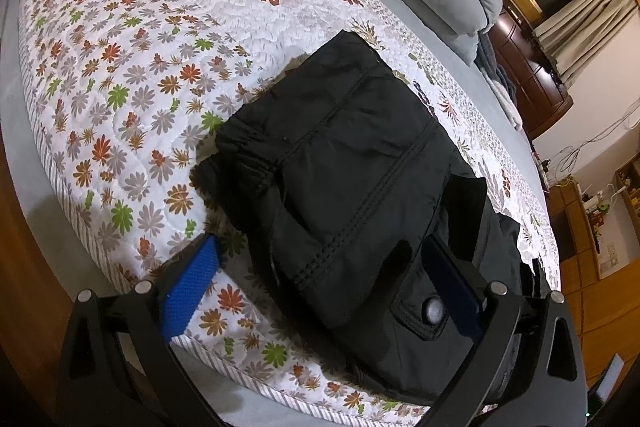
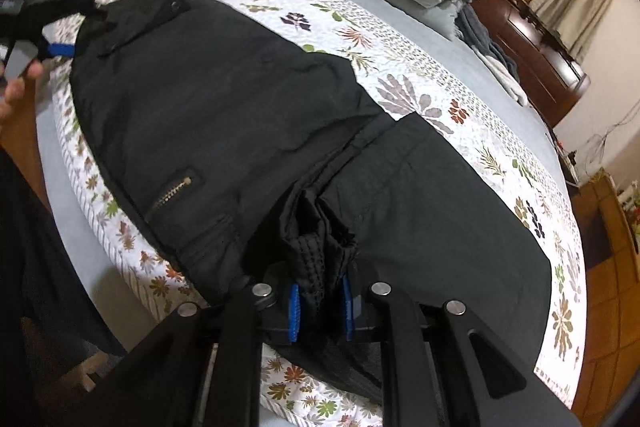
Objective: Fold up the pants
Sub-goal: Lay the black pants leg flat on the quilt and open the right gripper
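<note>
1. Bedroom setting: a bed with a white floral quilted coverlet (image 2: 420, 95) carries the black padded fabric pants (image 2: 224, 107), grey pillows beyond.
2. Right gripper (image 2: 320, 307) pinches a bunched, stitched hem of the pants between nearly closed blue pads.
3. Left gripper (image 1: 316, 291) stands wide open, straddling the garment's near edge by a snap-buttoned pocket flap (image 1: 432, 307), holding nothing.
4. Judged step: a fold is in hand; the next move calls for laying the held end flat and squaring edges.
5. Seen from the right wrist, the long axis runs from upper left to lower right along the bed's near edge.
</note>
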